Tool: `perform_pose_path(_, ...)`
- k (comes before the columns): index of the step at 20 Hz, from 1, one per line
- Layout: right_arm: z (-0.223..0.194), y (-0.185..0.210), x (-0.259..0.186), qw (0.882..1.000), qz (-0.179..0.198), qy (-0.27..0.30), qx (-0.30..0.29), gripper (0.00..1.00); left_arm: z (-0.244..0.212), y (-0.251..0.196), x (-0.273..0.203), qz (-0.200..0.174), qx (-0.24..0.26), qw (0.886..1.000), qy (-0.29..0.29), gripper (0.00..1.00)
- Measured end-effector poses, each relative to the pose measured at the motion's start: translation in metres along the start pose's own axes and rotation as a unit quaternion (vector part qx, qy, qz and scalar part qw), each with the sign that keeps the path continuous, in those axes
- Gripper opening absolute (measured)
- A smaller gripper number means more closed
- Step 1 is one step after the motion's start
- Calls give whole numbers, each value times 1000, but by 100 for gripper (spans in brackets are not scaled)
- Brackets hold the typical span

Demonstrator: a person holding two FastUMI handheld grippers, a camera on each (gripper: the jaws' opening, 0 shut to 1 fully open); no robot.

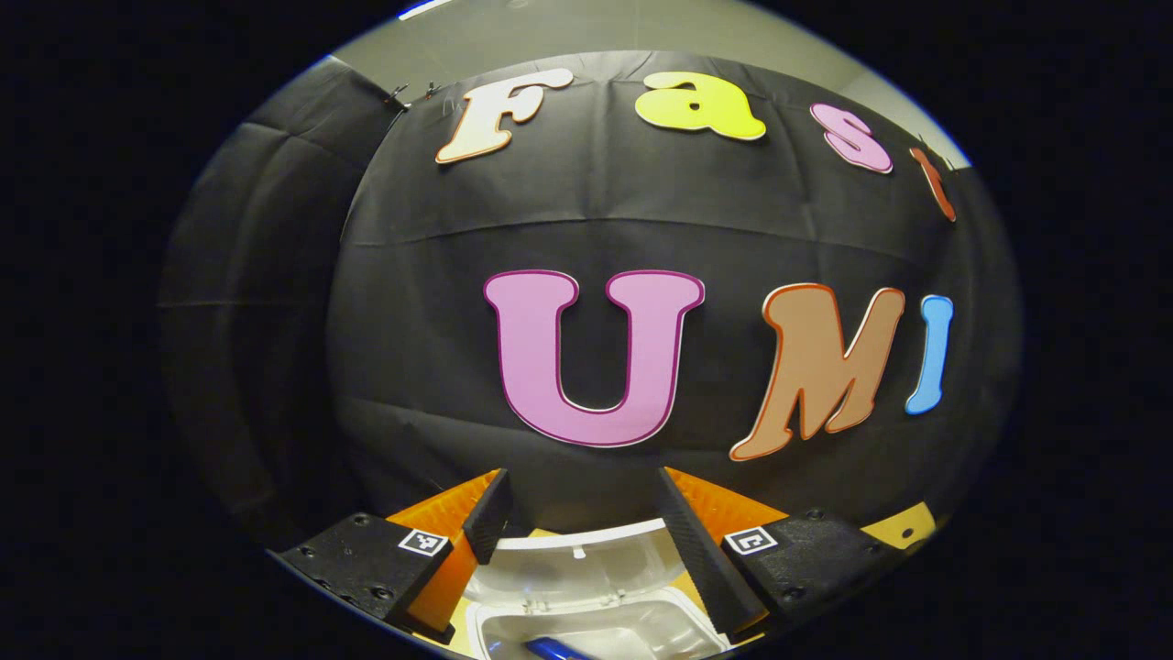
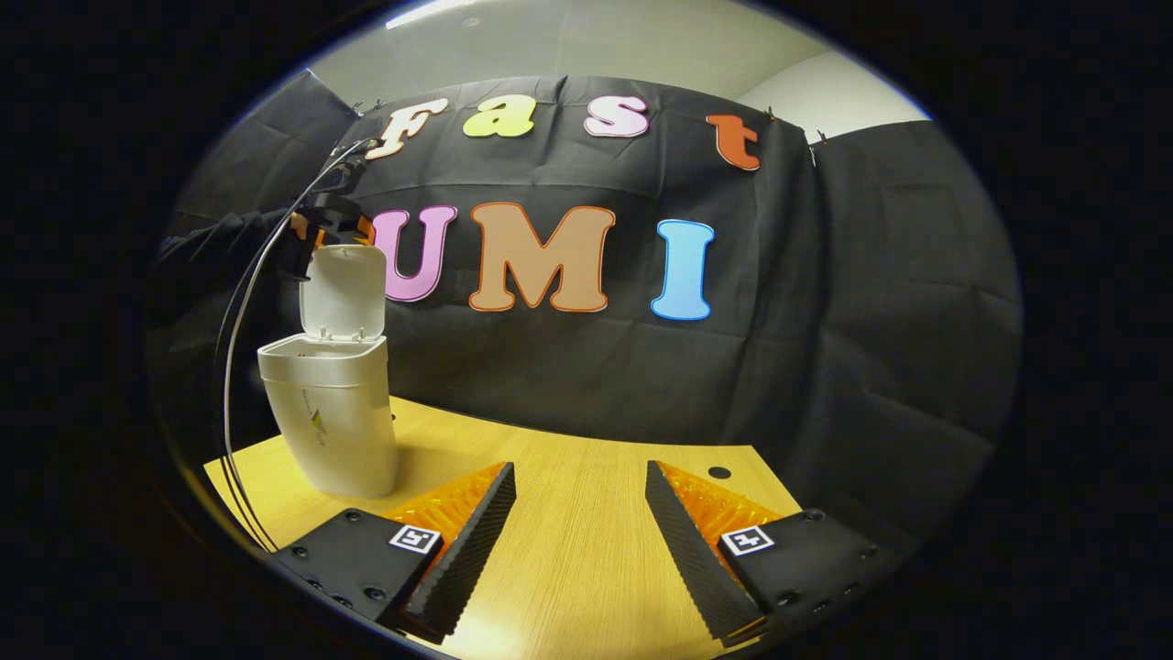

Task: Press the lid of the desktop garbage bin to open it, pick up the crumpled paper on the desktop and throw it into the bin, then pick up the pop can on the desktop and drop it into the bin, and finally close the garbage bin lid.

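- L gripper (image 1: 577,541) hung just above the bin (image 1: 586,628), fingers spread, nothing between them; it looked poised over the upright lid (image 1: 573,568), prob. to push it down & shut.
- In the L gripper view a blue thing (image 1: 550,649) lay inside the open bin; likely the pop can, but too little showed to be sure. Crumpled paper couldn't be made out in there.
- R gripper (image 2: 579,532) sat low over the desktop (image 2: 586,568) near its front edge, fingers apart & empty; seemingly parked out of the way.
- In the R gripper view the bin stood by the desktop's left edge, well apart from the R gripper, lid tipped up on its hinge.
- Judged: both drops done, only lid closing left.
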State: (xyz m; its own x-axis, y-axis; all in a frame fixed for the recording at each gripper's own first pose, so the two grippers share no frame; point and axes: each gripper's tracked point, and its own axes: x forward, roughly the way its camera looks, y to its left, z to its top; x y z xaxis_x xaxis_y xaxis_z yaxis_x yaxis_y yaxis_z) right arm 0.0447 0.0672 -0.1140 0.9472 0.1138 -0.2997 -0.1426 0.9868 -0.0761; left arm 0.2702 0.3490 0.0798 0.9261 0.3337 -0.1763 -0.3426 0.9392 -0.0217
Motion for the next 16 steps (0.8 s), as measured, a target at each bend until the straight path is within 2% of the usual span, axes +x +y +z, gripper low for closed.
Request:
perform_pose_path(6,2,4,-1,1000,16,-6,-3,95,-20,-7,-38,-6,10,1000,-6,90)
perform_pose_path(7,2,4,-2,1000,19,-6,-3,91,-25,-9,-46,-6,10,1000,-5,90)
perform_pose_path(8,2,4,-2,1000,22,-7,-2,95,-30,-12,-54,-6,6,1000,-5,90)
perform_pose_path(9,1,4,-2,1000,25,-7,0,91,-34,-14,-61,-8,0,1000,-4,90)
perform_pose_path(10,1,4,-2,1000,28,-7,0,91,-41,-15,-69,-9,-5,1000,-3,90)
perform_pose_path(11,0,4,-2,1000,30,-6,0,99,-49,-17,-75,-10,-13,1000,2,92)
perform_pose_path(15,-3,2,-5,999,38,-4,-1,99,-83,-20,-94,-10,-29,999,30,93)
perform_pose_path(16,-2,1,-6,999,39,-6,-2,91,-94,-21,-99,-10,-28,999,36,93)
